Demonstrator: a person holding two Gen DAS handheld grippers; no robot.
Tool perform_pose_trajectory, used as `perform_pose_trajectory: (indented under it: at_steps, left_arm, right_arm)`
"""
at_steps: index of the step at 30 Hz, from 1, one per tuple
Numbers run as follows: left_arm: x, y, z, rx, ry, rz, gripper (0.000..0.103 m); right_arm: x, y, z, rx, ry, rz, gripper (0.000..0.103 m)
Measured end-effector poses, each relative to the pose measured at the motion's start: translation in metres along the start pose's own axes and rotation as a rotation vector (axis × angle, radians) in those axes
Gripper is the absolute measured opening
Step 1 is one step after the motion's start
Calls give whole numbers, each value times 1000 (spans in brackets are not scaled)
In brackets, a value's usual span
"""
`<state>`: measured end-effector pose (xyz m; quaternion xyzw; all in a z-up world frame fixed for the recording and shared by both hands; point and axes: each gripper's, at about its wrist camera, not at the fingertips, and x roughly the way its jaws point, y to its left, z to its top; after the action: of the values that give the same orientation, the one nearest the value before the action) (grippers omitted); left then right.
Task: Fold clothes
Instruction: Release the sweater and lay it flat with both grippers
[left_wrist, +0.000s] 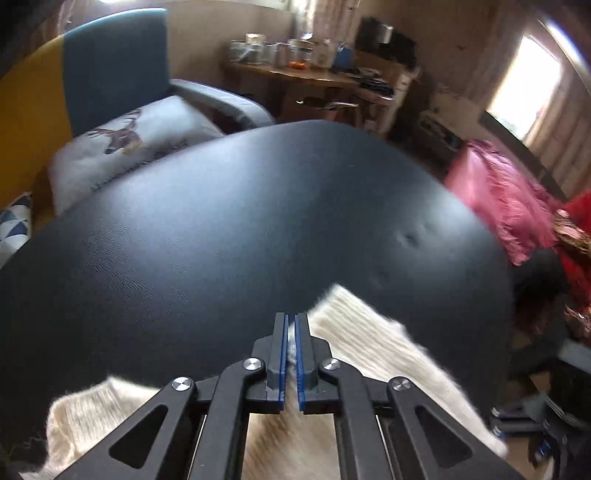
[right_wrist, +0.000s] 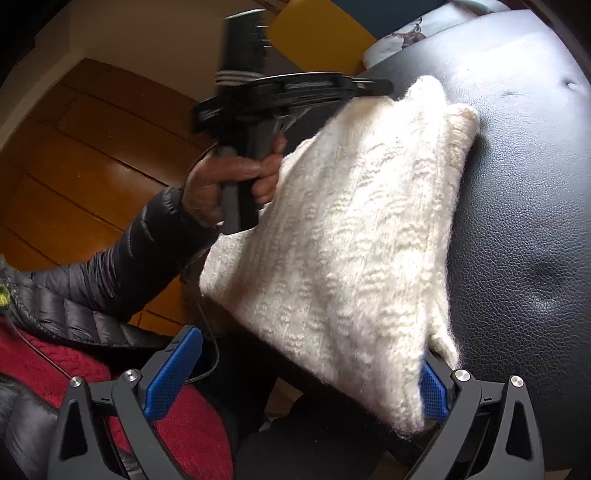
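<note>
A cream-white, chunky cable-knit sweater (right_wrist: 343, 236) lies on the near edge of a black padded leather surface (left_wrist: 229, 229), already gathered into a thick multi-layer bundle with part of it hanging off the near side toward the person. In the right wrist view its far end reaches onto the leather, a rolled edge showing at the far right, while the near corner sits down by the right gripper.

The left gripper (left_wrist: 291, 350) has its blue-padded fingers nearly together, a thin strip of the knit pinched between them. In the right wrist view the person's hand (right_wrist: 225, 181) in a dark quilted sleeve (right_wrist: 122, 262) grips that tool's handle at the far left edge of the bundle.

The right gripper (right_wrist: 295, 376) stands wide open; its right pad (right_wrist: 434, 391) touches the near corner of the knit, the left pad is well clear, and nothing is clamped.

Judging by the stacked layers, the folding looks well advanced: at least one fold is in. What seems left is bringing the overhanging part fully onto the leather and squaring and flattening the edges. A pink cloth heap (left_wrist: 495, 195) lies beyond the right edge, possibly more to fold.
</note>
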<state>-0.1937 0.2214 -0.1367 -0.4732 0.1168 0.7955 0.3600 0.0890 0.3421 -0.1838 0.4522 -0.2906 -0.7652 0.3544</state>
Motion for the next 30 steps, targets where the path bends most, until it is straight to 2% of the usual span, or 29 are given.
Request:
perform_pose_trajectory:
  at_steps: [2,4,7,8,9,11,14,17,19,23,25,26,29,30]
  left_arm:
    - [24,-4,-3,22,71,54,2]
    - [22,-9,-6,19,58,66,2]
    - [3,-2,-1,-68,36,33,3]
    - [-7,0,0,-94,18,27,6]
    - [-18,0,-2,-104,0,32,14]
    - [-41,4,-6,-125,-39,33,16]
    - [-68,15,-28,-181,-67,17,19]
    - [-83,27,-58,-230,-63,19,19]
    - [-79,47,-74,-255,-56,24,19]
    - [-103,51,-128,-288,-57,70,19]
    - [-110,52,-149,-288,-64,93,19]
    - [-113,55,-156,-280,-72,113,19]
    - [-123,58,-181,-260,-92,148,19]
    - [-127,57,-188,-251,-99,157,19]
  right_arm:
    - [-1,0,-1,-4,-8,-5,103]
    - [-1,3,0,7,2,-32,103]
    - [-7,12,4,3,11,-87,103]
    - [-11,16,6,-5,3,-110,103]
    - [-17,20,9,-17,-15,-136,103]
    - [-28,28,16,-43,-53,-222,103]
    - [-39,34,32,-67,-115,-398,103]
    - [-28,37,54,-34,-151,-544,103]
    - [-25,39,68,-44,-191,-574,103]
    - [-18,42,90,-87,-239,-647,103]
    - [-10,38,98,-53,-251,-629,103]
    - [-6,35,101,-34,-254,-618,99]
    - [6,19,111,29,-229,-600,67]
    - [12,14,114,45,-209,-608,63]
